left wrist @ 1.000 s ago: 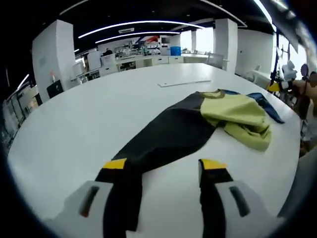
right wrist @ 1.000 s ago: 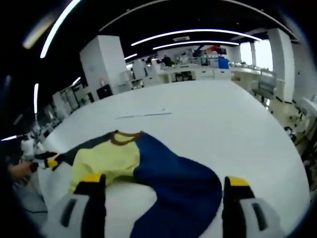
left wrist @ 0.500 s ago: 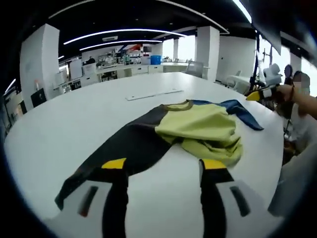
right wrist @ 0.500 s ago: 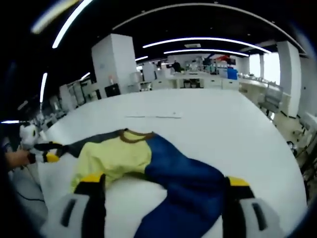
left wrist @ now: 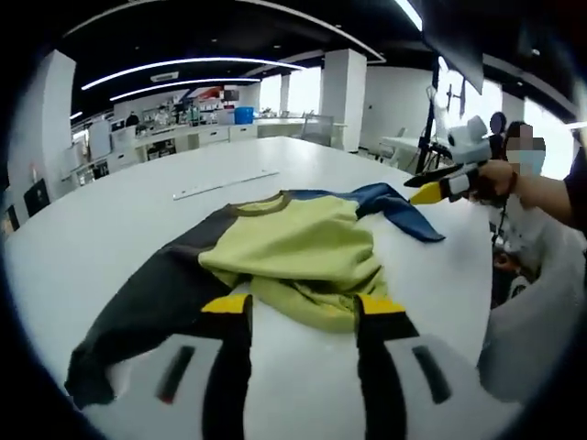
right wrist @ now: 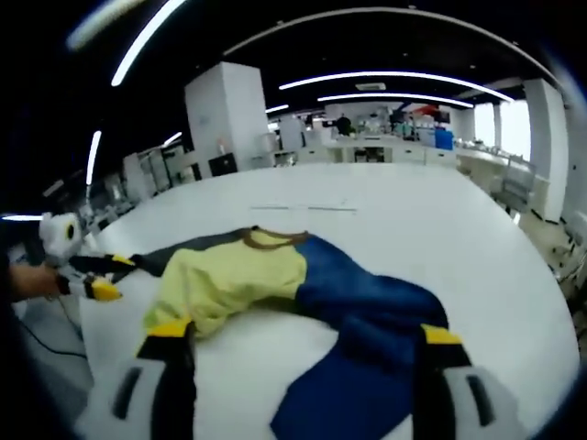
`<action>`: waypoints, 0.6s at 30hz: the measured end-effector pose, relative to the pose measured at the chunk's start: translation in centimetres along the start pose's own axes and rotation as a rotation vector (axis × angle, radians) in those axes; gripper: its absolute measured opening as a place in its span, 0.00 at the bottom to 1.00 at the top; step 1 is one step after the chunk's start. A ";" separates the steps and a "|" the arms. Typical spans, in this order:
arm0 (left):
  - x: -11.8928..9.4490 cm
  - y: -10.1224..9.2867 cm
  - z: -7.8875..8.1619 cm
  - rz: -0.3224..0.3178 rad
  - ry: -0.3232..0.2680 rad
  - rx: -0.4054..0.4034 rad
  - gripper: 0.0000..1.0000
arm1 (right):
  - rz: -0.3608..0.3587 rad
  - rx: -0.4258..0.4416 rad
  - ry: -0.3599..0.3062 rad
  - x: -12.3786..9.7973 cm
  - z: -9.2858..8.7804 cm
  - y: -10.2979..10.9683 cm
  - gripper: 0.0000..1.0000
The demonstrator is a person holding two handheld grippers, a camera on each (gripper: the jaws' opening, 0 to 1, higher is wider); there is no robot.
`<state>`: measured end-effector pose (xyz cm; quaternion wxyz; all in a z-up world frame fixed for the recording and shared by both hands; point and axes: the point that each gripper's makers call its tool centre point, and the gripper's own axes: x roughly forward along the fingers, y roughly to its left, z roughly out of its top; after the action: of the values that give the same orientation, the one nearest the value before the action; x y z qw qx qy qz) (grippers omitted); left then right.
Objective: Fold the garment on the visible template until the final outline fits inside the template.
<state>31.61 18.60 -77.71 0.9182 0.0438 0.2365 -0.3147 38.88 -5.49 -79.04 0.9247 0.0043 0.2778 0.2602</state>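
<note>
- Garment [left wrist: 293, 252] lies crumpled on the white desk [left wrist: 119, 229], unfolded.
- Left tongs [left wrist: 293, 307] and right tongs [right wrist: 298, 335] both gape wide, holding nothing.
- Judged: approach stage; next, grip a sleeve.

From my left gripper view, the garment's [left wrist: 275, 252] near hem is hidden behind my left gripper [left wrist: 298, 307], and the dark sleeve's end runs into the picture's lower left. I cannot tell whether the template [left wrist: 225, 183] is a strip or a sheet edge. In my right gripper view, the blue sleeve's tip is cut off below, between my right gripper's [right wrist: 303, 335] jaws. The far benches [right wrist: 385, 147] are too small to read.
</note>
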 end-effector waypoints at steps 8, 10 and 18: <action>1.8 -3.5 -0.1 -0.082 0.021 0.050 0.33 | 0.006 0.011 0.007 -0.2 -1.5 0.8 1.00; 2.2 -4.0 -0.3 -0.098 0.034 0.075 0.31 | 0.009 0.016 0.011 -0.2 -2.0 1.1 1.00; 4.2 -5.2 -2.1 -0.127 0.099 0.164 0.23 | 0.014 0.036 0.011 -0.6 -3.4 2.4 1.00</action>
<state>30.57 12.54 -81.13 0.8769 0.1191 0.2575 -0.3881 35.56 -4.14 -81.22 0.9212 0.0216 0.2874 0.2615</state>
